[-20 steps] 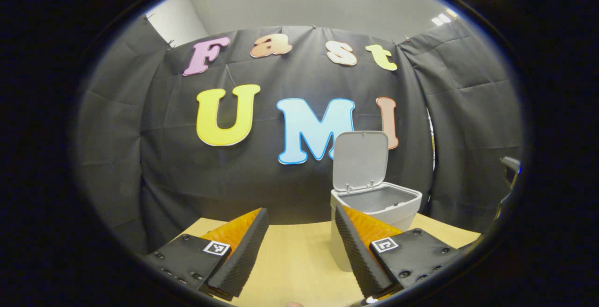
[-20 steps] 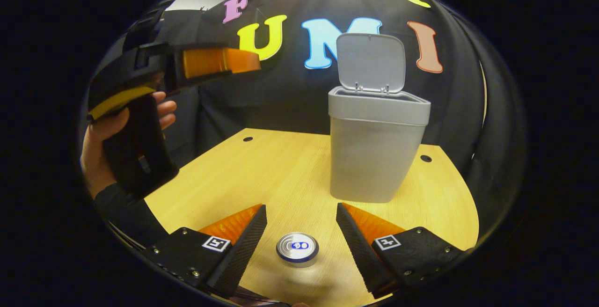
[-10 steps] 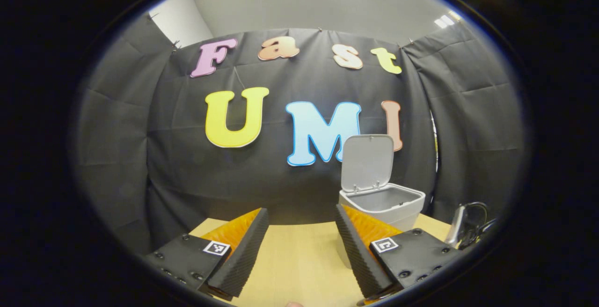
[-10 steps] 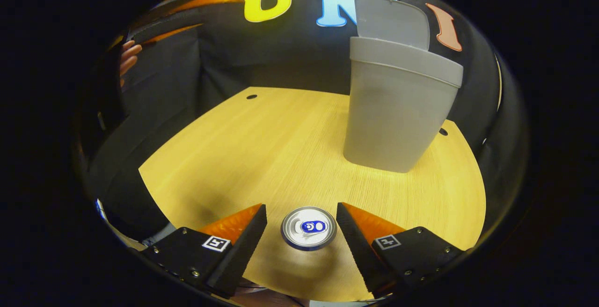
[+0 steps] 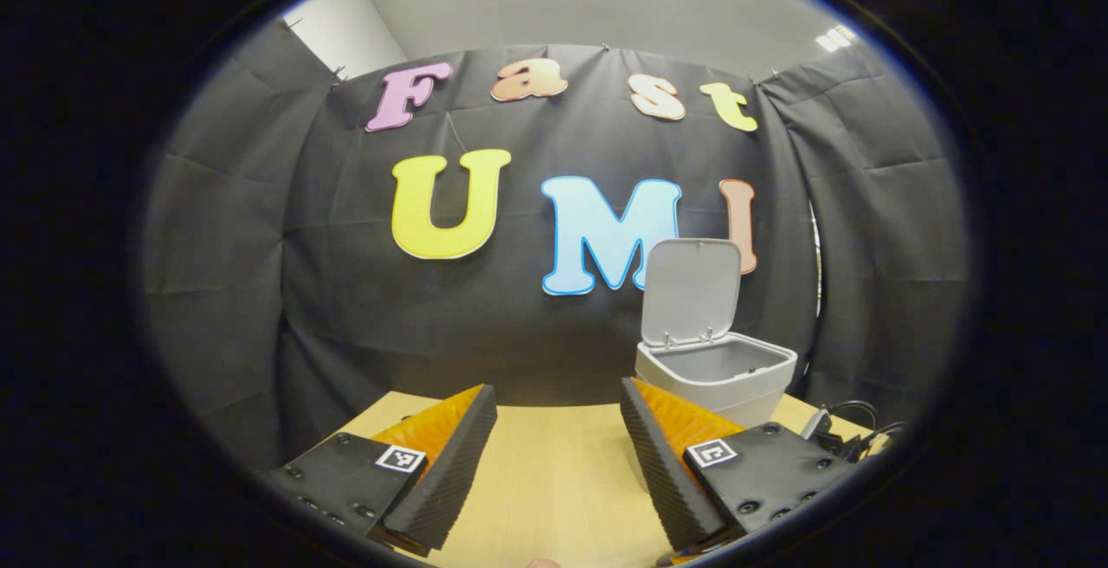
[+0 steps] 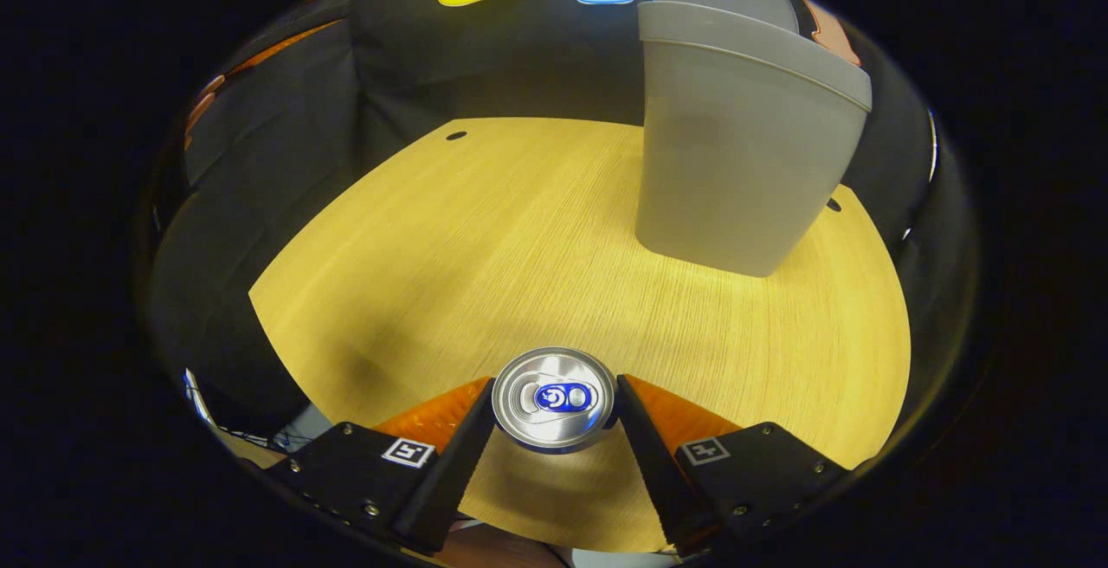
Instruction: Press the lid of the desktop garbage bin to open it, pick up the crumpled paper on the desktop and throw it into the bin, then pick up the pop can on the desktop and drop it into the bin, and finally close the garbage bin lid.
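Fingers of the right gripper [image 6: 554,403] close on the upright pop can [image 6: 554,397] before the open garbage bin [image 6: 743,131]; a shallow, rim-high grip risks a slip. Left gripper [image 5: 558,455] hangs spread and empty.

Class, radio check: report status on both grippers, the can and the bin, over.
Left hand-held gripper open, empty, above desk. Right hand-held gripper fingers against both sides of upright pop can. Bin lid open. Desk between can and bin bare.
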### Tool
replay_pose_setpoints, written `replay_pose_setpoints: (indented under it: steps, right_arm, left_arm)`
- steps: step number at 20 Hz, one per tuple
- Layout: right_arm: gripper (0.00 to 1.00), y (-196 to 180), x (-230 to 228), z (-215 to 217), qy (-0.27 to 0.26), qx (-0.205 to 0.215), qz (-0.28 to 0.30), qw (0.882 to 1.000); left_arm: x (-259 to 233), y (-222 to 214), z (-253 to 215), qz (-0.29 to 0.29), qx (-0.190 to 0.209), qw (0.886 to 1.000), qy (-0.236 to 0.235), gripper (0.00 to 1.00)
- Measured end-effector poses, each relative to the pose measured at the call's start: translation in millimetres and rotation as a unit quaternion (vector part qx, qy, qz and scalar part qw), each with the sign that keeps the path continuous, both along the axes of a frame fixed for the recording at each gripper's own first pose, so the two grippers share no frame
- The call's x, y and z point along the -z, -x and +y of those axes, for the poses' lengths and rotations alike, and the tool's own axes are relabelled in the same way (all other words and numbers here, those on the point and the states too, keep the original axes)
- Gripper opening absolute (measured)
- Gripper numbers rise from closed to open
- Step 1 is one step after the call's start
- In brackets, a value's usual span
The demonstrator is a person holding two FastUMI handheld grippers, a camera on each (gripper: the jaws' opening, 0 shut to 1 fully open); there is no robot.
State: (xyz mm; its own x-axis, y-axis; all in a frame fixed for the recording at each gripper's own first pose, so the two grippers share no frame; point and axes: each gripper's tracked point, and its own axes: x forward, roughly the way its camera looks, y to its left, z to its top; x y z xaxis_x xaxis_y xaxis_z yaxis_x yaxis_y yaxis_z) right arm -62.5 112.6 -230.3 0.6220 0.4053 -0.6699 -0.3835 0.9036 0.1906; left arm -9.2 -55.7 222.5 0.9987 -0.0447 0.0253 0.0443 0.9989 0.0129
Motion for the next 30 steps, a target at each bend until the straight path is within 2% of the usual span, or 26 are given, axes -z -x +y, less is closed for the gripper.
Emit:
replay_pose_setpoints:
  steps: [8, 15, 23, 30]
  right_arm:
    - [0.83, -3.1, -26.4, -15.8, -0.004, 0.014, -0.042, 0.999]
    - [0.83, -13.9, -108.3, -45.8, -0.038, 0.04, -0.127, 0.99]
    - [0.83, -50.2, -218.5, -81.2, -0.051, 0.089, -0.27, 0.957]
    - [0.83, -68.9, -269.0, -94.1, 0.0, 0.09, -0.384, 0.919]
  left_arm:
    - [3.4, -2.1, -8.4, 0.003, -0.001, 1.0, -0.008, 0.95]
    - [7.0, -1.6, -12.4, 0.004, 0.0, 1.0, -0.011, 0.96]
    - [7.4, -2.7, -16.5, 0.007, 0.011, 1.0, -0.002, 0.96]
    - [6.7, -6.3, -7.7, 0.007, 0.004, 1.0, -0.012, 0.94]
